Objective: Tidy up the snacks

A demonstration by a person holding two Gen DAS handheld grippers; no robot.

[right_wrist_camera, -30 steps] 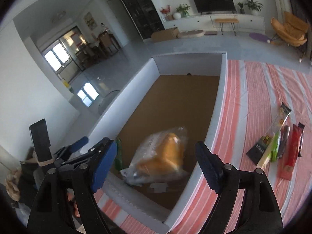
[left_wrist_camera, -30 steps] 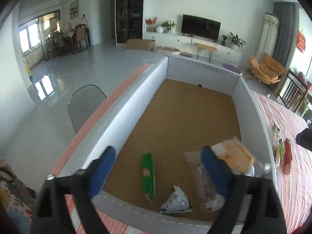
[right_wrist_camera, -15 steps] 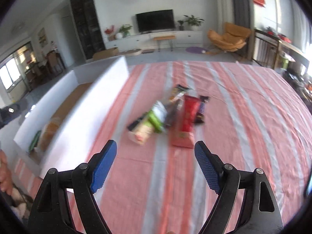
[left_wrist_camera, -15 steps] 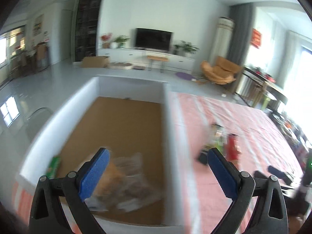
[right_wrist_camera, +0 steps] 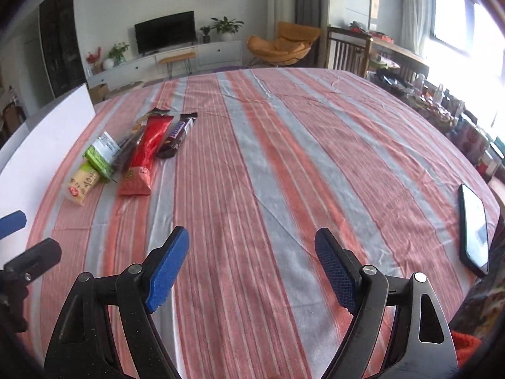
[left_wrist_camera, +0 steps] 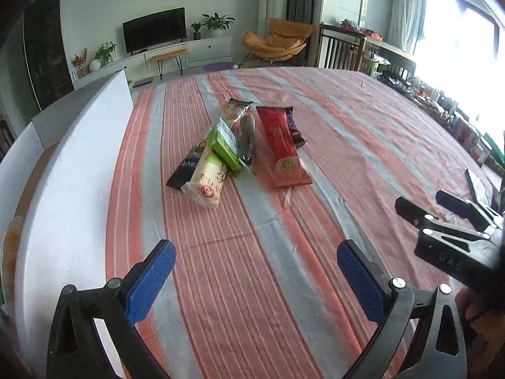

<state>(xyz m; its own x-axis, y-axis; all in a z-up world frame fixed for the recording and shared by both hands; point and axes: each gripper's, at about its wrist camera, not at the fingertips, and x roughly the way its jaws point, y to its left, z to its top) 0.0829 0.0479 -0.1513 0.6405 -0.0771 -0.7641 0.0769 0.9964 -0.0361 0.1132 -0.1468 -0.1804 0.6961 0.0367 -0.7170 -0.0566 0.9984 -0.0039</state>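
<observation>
where a second ago both views looked down into the white-walled box with a brown cardboard floor (left_wrist_camera: 72, 170), they now look across the counter under its red-and-grey striped cloth (left_wrist_camera: 315, 145), and the box has slid off to the left of both sets of jaws. the left gripper (left_wrist_camera: 255, 271) has its blue-padded jaws spread wide with only bare cloth between them; earlier the clear bag of orange bread sat by its right jaw, and now just an orange sliver of that bag (left_wrist_camera: 9, 249) shows inside the box at the far left edge. the right gripper (right_wrist_camera: 252, 267) also stands wide open and holds nothing, its spread unchanged.

the pile of snacks lies ahead of the left jaws and slightly left of centre, well apart from them: a long red foil packet (left_wrist_camera: 282, 148), a green-and-white packet (left_wrist_camera: 227, 143), a cream packet with a red round mark (left_wrist_camera: 208, 181), a black wrapper (left_wrist_camera: 184, 170) partly under it, and a dark chocolate bar (right_wrist_camera: 178, 134). from the right jaws the same pile sits ahead and far to the left. a black phone (right_wrist_camera: 473, 224) lies on the cloth to the right of the right jaws.
</observation>
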